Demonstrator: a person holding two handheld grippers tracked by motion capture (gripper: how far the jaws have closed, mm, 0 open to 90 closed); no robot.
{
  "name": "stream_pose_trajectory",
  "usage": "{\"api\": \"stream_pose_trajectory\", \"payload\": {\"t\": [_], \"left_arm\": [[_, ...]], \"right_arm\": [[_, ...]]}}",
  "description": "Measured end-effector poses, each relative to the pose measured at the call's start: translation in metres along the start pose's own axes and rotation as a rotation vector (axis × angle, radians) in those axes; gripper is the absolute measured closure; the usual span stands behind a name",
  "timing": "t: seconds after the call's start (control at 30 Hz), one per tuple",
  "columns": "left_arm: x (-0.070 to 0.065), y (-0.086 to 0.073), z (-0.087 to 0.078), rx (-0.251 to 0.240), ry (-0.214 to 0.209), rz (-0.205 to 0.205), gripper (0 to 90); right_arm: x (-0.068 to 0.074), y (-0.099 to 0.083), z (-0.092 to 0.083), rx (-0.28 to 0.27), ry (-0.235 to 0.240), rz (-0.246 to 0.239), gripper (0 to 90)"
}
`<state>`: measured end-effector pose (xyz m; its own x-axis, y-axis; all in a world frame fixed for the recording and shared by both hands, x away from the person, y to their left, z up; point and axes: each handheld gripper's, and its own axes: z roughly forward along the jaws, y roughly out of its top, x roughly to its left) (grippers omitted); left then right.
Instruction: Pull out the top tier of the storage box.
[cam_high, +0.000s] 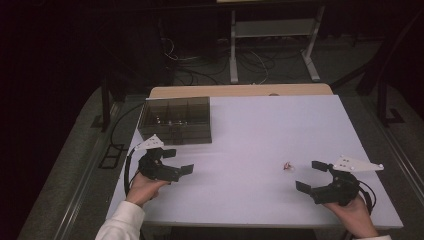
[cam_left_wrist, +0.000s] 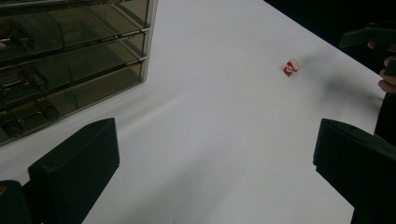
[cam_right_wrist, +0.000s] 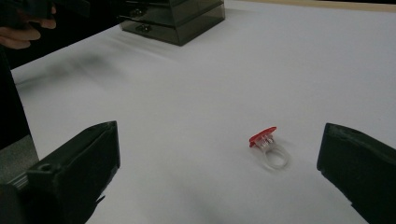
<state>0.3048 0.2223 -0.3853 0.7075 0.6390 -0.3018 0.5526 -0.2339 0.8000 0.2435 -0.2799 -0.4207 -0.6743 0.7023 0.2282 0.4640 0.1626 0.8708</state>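
**Ring on the table ahead of the spread right gripper**

The small ring (cam_right_wrist: 270, 148), a clear loop with a red top, lies on the white table (cam_high: 260, 130) just ahead of the right gripper (cam_high: 312, 176) and touches neither jaw. In the right gripper view it sits between the two black jaws but nearer the one at the right edge. The left gripper (cam_high: 178, 161) is well apart from it, on the other side of the table; from the left gripper view the ring (cam_left_wrist: 291, 67) is a small red speck far ahead.

Both grippers are released, jaws spread wide and holding nothing.

From above the ring (cam_high: 288, 166) is too small to make out its shape. The smoky plastic drawer box (cam_high: 175, 120) stands near the left gripper; what lies in its compartments is hard to tell. In the left gripper view the box (cam_left_wrist: 70, 60) is cut off at the frame's edge.

The left hand (cam_high: 144, 187), in a white sleeve (cam_high: 120, 222), holds its gripper pointing right across the table. The right hand (cam_high: 352, 212) holds its gripper pointing left, towards the ring.
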Motion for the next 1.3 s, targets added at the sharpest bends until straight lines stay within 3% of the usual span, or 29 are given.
{"api": "stream_pose_trajectory", "payload": {"t": [0.4,1.3], "left_arm": [[0.009,0.007,0.001,0.016,0.002,-0.022,0.0],[0.033,0.008,0.004,0.007,0.014,-0.128,0.0]], "right_arm": [[0.0,0.0,0.0,0.001,0.0,-0.002,0.0],[0.0,0.0,0.001,0.007,-0.003,-0.008,0.0]]}}
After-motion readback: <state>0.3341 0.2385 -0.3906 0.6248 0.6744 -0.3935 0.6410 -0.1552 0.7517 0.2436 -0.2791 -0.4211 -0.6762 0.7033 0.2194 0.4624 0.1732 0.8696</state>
